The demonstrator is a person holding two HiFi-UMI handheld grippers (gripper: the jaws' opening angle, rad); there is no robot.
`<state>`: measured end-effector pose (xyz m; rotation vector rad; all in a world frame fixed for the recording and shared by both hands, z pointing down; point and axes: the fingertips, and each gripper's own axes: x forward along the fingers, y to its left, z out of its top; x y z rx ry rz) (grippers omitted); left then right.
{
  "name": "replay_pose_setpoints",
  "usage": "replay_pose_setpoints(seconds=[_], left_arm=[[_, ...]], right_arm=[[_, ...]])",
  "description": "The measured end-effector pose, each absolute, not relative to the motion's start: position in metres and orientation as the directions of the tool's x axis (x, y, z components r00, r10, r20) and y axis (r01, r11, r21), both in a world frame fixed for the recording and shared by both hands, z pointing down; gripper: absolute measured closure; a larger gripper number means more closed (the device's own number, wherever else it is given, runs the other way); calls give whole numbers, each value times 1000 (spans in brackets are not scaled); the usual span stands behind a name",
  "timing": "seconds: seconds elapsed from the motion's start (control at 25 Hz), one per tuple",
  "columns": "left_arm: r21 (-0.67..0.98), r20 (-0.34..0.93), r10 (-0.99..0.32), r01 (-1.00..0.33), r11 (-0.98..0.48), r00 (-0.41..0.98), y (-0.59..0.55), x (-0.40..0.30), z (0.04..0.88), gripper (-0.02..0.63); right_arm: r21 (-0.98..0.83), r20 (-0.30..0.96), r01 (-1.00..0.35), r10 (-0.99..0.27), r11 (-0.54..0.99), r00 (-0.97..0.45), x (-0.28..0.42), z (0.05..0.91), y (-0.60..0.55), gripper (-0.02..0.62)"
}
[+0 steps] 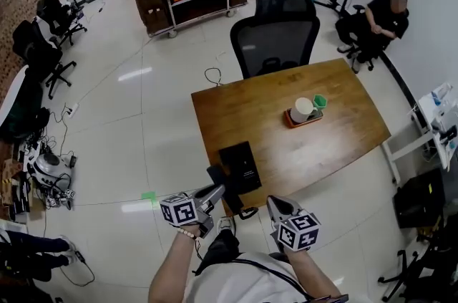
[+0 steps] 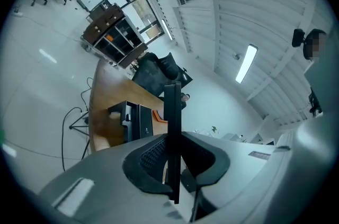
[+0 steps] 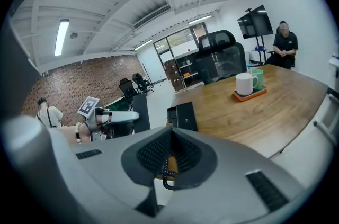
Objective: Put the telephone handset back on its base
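Right of the telephone base [image 1: 240, 167] and beyond it we find bare table [image 1: 336, 151]; the tray of mugs [image 1: 304, 115] stands well apart. The coiled cord [image 1: 248, 212] loops off the base's near edge, and the handset [image 1: 230, 198] sits just beside its near left corner.

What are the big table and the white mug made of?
The table looks like wood or wood veneer: brown, with grain streaks and a soft sheen. The white mug looks like glazed ceramic, smooth and thick-walled, but that's a guess.
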<state>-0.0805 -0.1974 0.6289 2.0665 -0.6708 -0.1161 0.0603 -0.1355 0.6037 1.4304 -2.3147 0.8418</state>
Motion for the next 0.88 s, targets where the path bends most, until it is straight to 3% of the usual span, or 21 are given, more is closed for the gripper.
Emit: replay_pose_setpoints(seconds=[0.88], left_arm=[[851,169,-290,-288,-439,942,-247,-59,685,534]], right_arm=[[-303,532,-930,-772,208,-347,85,598,-164,594]])
